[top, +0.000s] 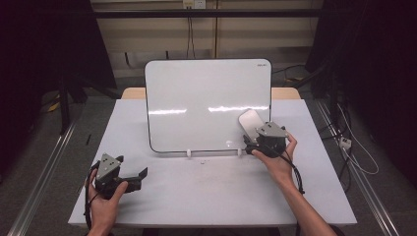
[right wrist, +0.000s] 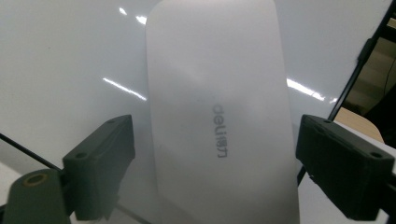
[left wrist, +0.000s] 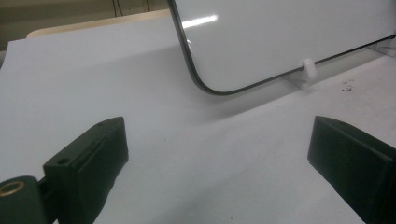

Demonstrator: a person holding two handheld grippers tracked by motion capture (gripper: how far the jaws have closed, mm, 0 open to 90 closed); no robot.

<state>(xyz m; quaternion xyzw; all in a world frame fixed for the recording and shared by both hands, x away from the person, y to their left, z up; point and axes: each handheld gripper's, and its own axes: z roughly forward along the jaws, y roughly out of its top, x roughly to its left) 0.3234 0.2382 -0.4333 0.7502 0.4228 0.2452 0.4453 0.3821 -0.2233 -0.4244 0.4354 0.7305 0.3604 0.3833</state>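
- White and glossy, the whiteboard [top: 206, 103] stood propped on two small clips [top: 188, 153] at the back of the surface [top: 196, 191]; it looked stiff, light and easily tipped.
- Pale plastic, the eraser [right wrist: 219, 116] lay flat against the board's lower right, between the right gripper [right wrist: 210, 163] jaws, which stood apart from its smooth, probably slippery long sides, the likeliest hold.
- Left gripper [left wrist: 217, 154] rested low, jaws wide and empty.

Your left gripper [top: 139, 178] and right gripper [top: 254, 143]: black bodies, grey three-cornered top plates with small screws, black cables trailing toward 6 o'clock, blocky black jaws, brass insert at each jaw base. Forearms bare.
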